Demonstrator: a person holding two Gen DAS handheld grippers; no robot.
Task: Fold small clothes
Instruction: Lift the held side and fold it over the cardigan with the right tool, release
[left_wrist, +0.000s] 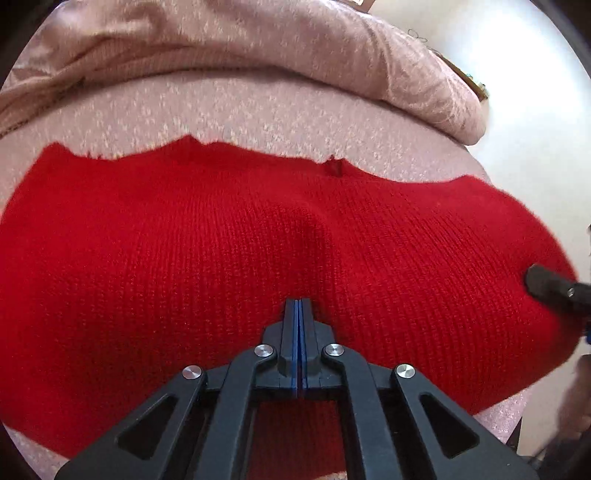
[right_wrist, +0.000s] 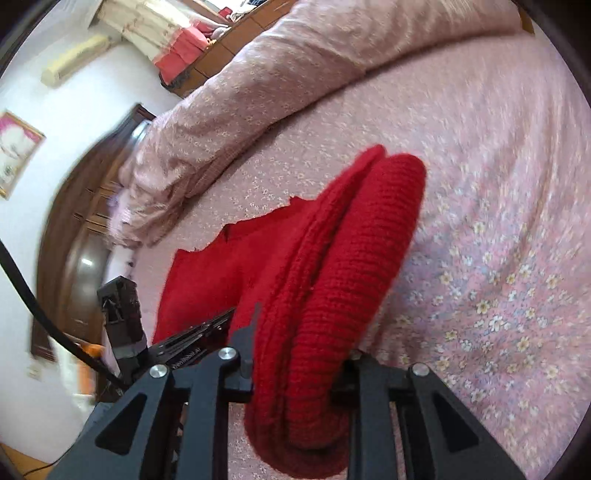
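Note:
A red knit garment (left_wrist: 221, 240) lies spread on the pink flowered bed sheet (left_wrist: 258, 110). My left gripper (left_wrist: 299, 306) is shut, its tips down in the knit near the garment's front edge, and a pucker in the cloth runs up to them. At the right edge a black finger of the other gripper (left_wrist: 546, 288) reaches onto the cloth. In the right wrist view my right gripper (right_wrist: 303, 332) is shut on a thick rolled fold of the red garment (right_wrist: 362, 240), raised off the sheet (right_wrist: 498, 221). The fold hides its fingertips. The left gripper's body (right_wrist: 122, 314) is at the left.
A bunched pink quilt (left_wrist: 277, 40) lies along the far side of the bed (right_wrist: 258, 92). Dark wooden furniture (right_wrist: 74, 240) and a white wall stand beyond the bed's left side. A black cable (right_wrist: 40, 317) hangs at the lower left.

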